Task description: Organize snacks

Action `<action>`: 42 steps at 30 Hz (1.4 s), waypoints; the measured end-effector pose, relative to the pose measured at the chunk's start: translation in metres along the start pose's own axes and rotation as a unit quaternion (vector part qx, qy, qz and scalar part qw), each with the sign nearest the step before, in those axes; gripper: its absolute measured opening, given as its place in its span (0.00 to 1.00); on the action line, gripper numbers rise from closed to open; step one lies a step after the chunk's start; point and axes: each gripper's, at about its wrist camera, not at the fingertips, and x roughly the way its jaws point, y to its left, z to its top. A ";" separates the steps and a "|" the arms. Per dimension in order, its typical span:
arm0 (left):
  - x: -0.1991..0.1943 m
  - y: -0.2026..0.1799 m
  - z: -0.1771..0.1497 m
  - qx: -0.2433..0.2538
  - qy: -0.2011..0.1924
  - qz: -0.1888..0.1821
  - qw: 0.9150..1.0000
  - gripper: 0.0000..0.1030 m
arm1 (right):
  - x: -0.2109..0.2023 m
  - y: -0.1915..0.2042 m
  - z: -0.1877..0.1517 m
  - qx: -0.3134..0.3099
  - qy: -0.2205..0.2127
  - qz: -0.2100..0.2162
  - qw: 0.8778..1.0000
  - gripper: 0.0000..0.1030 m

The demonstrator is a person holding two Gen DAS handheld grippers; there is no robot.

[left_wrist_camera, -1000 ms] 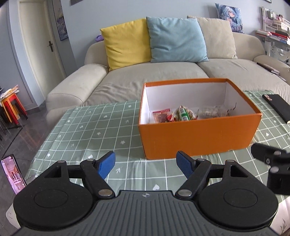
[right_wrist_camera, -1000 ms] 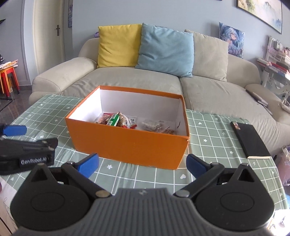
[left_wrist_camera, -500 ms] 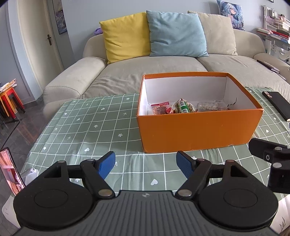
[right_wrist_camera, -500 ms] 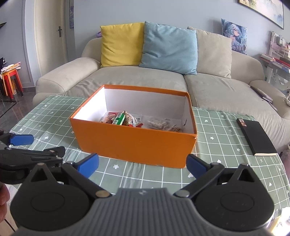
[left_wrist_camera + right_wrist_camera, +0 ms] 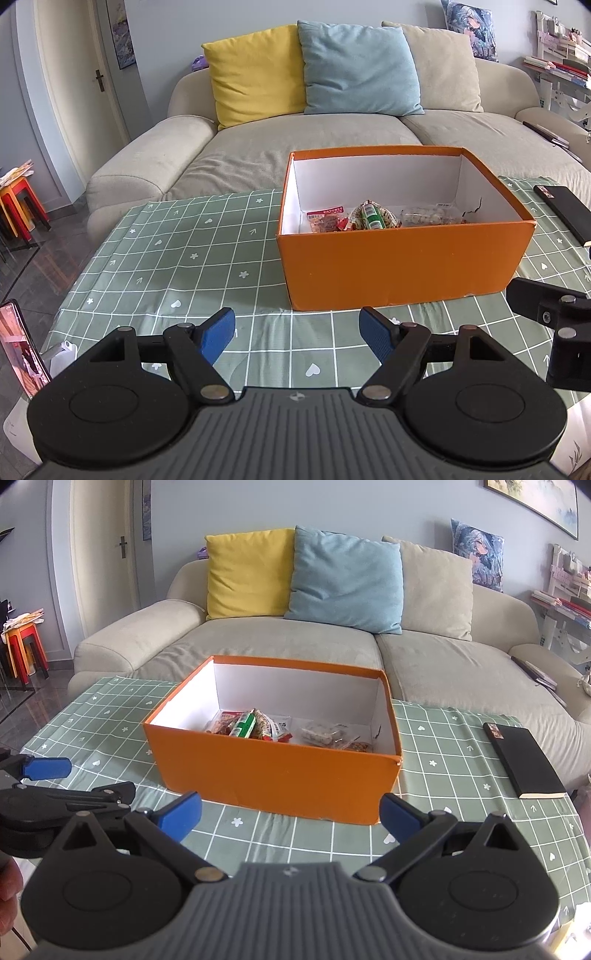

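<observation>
An open orange box with a white inside stands on the green checked tablecloth; it also shows in the right wrist view. Several snack packets lie on its floor, among them a green-labelled one and a clear bag of nuts. My left gripper is open and empty, in front of the box's left corner. My right gripper is open and empty, in front of the box's near wall. Each gripper shows at the edge of the other's view.
A black notebook lies on the cloth right of the box. A phone stands at the table's left front corner. A beige sofa with yellow, blue and beige cushions runs behind the table.
Both grippers have drawn back from the box and risen a little, so the box looks smaller and farther off. Both stay open and empty.
</observation>
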 end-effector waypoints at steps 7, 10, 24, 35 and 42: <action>-0.001 -0.001 0.000 -0.003 0.001 0.000 1.000 0.87 | 0.000 -0.001 0.000 0.002 -0.001 -0.001 1.000 0.96; -0.001 -0.002 0.000 -0.006 0.001 -0.001 1.000 0.87 | 0.000 -0.001 0.000 0.002 -0.002 0.000 1.000 0.96; -0.002 -0.002 0.001 -0.008 0.001 -0.001 1.000 0.87 | 0.001 0.001 -0.001 0.003 0.001 0.006 1.000 0.96; -0.003 -0.003 0.001 -0.008 0.004 -0.001 1.000 0.87 | 0.003 0.001 -0.002 0.004 0.004 0.007 1.000 0.96; -0.004 -0.004 0.001 -0.007 0.003 -0.001 1.000 0.87 | 0.004 0.001 -0.001 0.004 0.004 0.008 1.000 0.96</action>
